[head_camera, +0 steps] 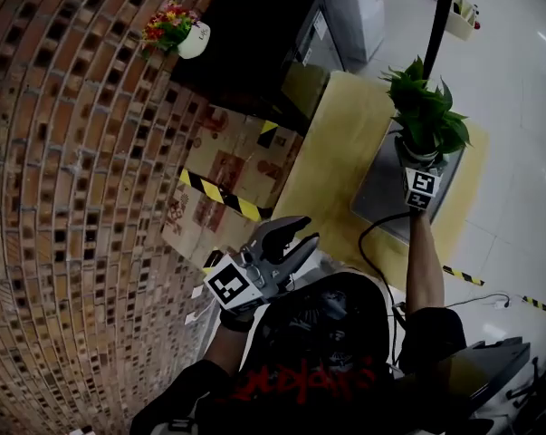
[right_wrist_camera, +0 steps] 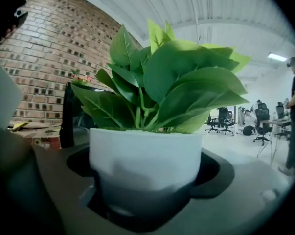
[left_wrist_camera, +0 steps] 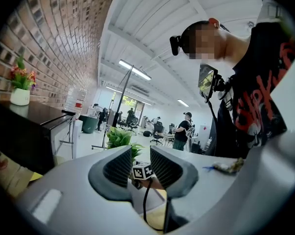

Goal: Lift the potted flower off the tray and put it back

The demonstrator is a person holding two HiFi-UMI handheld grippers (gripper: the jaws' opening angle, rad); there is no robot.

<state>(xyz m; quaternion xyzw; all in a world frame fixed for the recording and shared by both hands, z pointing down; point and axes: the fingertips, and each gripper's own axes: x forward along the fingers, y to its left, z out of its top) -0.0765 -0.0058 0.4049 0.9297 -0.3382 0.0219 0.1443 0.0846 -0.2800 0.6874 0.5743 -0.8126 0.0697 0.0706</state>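
Currently the right gripper (head_camera: 419, 172), far right, has its jaws clamped on the potted flower (head_camera: 426, 114) over the grey tray (head_camera: 378, 199); the left gripper (head_camera: 293, 234) holds its jaws apart, empty.

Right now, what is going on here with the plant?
A person holds a claw in each hand. The right claw is shut on the white pot of a green plant, over the grey tray on the yellow table. I cannot tell if it is lifted yet. The left claw is open and empty.
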